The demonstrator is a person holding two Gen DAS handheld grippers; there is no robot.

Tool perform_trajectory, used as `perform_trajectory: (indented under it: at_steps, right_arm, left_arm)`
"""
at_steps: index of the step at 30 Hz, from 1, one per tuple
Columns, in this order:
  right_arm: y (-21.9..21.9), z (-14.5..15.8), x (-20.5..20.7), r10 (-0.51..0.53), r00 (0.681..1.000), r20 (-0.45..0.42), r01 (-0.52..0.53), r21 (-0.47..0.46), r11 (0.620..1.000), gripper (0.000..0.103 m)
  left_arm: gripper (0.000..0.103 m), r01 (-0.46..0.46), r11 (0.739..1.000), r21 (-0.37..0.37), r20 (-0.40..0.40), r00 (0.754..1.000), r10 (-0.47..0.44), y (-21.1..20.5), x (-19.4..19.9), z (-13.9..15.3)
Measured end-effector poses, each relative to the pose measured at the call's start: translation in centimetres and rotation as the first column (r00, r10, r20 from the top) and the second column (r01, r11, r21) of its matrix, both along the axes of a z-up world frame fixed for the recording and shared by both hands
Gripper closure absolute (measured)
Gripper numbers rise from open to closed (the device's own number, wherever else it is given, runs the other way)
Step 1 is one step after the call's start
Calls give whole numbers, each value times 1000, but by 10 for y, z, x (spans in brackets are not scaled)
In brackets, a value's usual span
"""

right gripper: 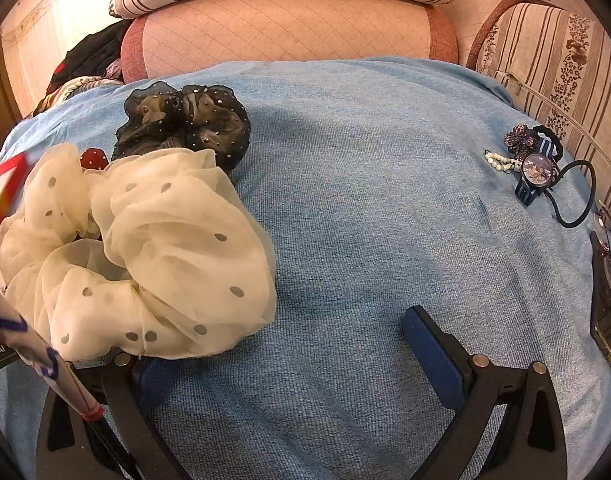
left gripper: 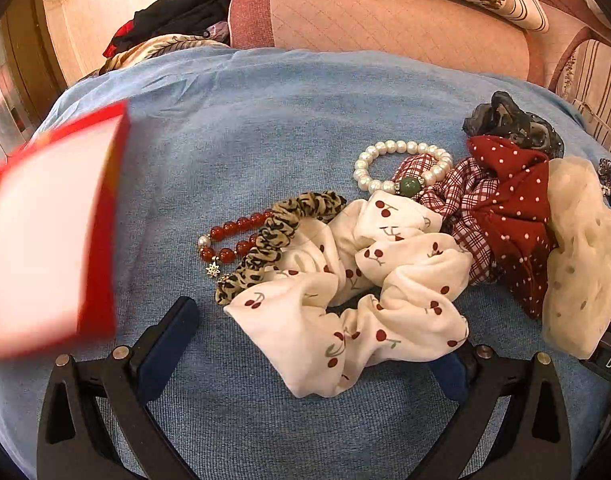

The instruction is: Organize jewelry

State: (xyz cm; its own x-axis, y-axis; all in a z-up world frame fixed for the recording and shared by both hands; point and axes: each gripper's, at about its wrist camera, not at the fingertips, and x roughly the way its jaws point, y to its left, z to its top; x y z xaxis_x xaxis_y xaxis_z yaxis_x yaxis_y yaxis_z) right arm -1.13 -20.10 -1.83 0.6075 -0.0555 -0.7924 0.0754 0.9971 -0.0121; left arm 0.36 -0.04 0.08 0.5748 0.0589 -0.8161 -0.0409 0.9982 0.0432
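In the left wrist view a pile lies on the blue cloth (left gripper: 265,120): a cherry-print scrunchie (left gripper: 357,296), a leopard scrunchie (left gripper: 273,240), a red bead bracelet (left gripper: 233,236), a pearl bracelet (left gripper: 401,168), a plaid scrunchie (left gripper: 457,200), a red dotted scrunchie (left gripper: 513,216) and a cream scrunchie (left gripper: 581,256). My left gripper (left gripper: 313,344) is open around the near edge of the cherry scrunchie. A blurred red and white box (left gripper: 49,240) is at the left. My right gripper (right gripper: 297,344) is open beside the cream scrunchie (right gripper: 145,256); its left finger is partly hidden under it.
A black sheer scrunchie (right gripper: 185,124) lies behind the cream one. At the right are a watch (right gripper: 539,172), a flower hair tie (right gripper: 517,140), a black elastic (right gripper: 577,200), glasses (right gripper: 609,256) and a phone (right gripper: 605,320). Sofa cushions (right gripper: 285,28) rise behind the cloth.
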Motion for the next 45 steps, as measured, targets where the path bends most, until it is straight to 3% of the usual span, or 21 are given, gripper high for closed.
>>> perform_trajectory:
  at_steps: [17, 19, 23, 27, 31, 33, 37, 42, 45]
  right_arm:
    - [-2, 1, -3, 20, 1000, -13, -20, 11, 1000, 0]
    - [-3, 3, -4, 38, 999, -27, -37, 26, 999, 0]
    - [-6, 7, -13, 75, 997, -22, -74, 67, 995, 0]
    - [-18, 14, -36, 99, 995, -16, -95, 177, 980, 0]
    - [-27, 40, -73, 81, 994, 76, -96, 225, 970, 8]
    - [-24, 65, -108, 60, 972, 227, -102, 179, 979, 9]
    - [-5, 91, -148, 76, 914, 399, -136, 125, 983, 8]
    - [22, 84, -146, 169, 914, 369, -205, 59, 977, 11]
    - [15, 83, -143, 165, 918, 359, -208, 83, 975, 17]
  left_arm:
    - [0, -19, 1000, 1, 6, 1000, 19, -2, -5, -2]
    - [0, -24, 1000, 1, -4, 1000, 24, -2, -6, -1]
    - [0, 50, 999, -11, -56, 997, -50, 1, -14, 4]
    - [0, 68, 994, -85, -6, 998, -68, 11, -46, 12]
    - [0, 93, 989, -115, 141, 987, -77, 15, -104, 46]
    - [0, 115, 990, -88, 239, 967, -91, 12, -136, 71]
    - [0, 125, 992, -9, 324, 939, -115, 5, -174, 88]
    - [0, 106, 994, 4, 292, 951, -102, 12, -170, 83]
    - [0, 100, 995, -17, 288, 953, -91, 16, -165, 83]
